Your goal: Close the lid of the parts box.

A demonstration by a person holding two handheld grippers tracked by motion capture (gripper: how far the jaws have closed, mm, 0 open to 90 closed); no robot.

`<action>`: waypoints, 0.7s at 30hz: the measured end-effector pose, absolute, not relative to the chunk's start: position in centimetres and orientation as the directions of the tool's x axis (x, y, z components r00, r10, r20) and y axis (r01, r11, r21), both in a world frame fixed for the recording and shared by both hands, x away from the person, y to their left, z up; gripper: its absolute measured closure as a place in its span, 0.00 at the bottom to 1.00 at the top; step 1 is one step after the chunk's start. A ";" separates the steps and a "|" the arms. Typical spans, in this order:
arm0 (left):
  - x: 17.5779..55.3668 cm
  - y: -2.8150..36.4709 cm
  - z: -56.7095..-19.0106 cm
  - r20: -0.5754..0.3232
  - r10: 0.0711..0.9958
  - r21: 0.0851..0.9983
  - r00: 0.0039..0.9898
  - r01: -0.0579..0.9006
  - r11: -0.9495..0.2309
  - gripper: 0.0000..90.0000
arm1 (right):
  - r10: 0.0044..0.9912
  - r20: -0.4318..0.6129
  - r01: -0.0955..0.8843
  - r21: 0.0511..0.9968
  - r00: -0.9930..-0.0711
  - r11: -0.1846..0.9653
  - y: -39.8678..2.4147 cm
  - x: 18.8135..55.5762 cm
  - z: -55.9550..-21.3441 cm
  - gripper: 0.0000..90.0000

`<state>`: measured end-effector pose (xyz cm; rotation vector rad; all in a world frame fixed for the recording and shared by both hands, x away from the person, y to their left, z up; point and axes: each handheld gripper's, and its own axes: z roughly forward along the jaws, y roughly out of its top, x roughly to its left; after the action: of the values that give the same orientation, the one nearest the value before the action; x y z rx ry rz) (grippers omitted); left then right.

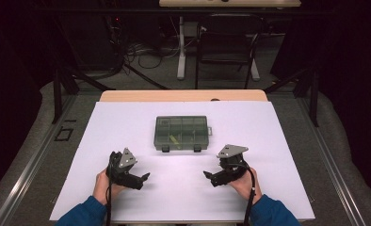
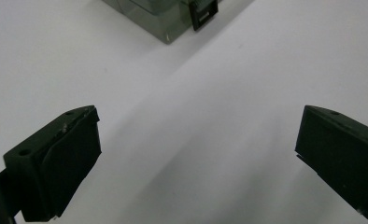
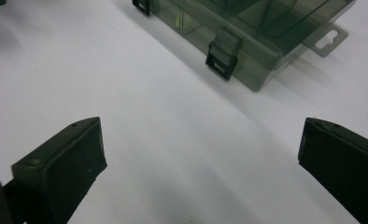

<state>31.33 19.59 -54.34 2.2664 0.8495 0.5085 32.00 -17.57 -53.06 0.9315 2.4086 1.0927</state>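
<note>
a white table (image 1: 127, 122) fills the dim room. the closed, smoky compartment box (image 1: 181, 133) sits mid-table, beyond both tongs. left gripper (image 1: 145, 178) and right gripper (image 1: 207, 175) hover near it, jaws wide, holding nothing.

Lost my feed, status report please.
Left gripper and right gripper open, empty, near side of the compartment box. Box closed, both latches down. Nothing between.

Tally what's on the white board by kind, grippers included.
Compartment box, smoky clear plastic, lid shut: 1
Black latches on its front: 2
Yellow item inside it: 1
Grippers, left gripper and right gripper, both open, nothing between the jaws: 2
Total: 6
</note>
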 end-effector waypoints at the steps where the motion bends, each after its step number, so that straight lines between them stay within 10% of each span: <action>1: 31.1 19.6 -54.5 0.120 0.690 0.694 0.713 0.437 -0.572 0.00 | 0.685 -0.034 0.431 0.754 -0.728 0.495 -17.6 31.8 -53.2 0.00; 21: 29.0 20.2 -55.7 0.119 0.723 0.721 0.680 0.442 -0.534 0.00 | 0.708 -0.070 0.423 0.760 -0.702 0.494 -19.0 27.7 -54.4 0.00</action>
<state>28.96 20.21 -55.70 2.2151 0.8910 0.5377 27.71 -19.02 -54.36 0.9423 2.3684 1.0537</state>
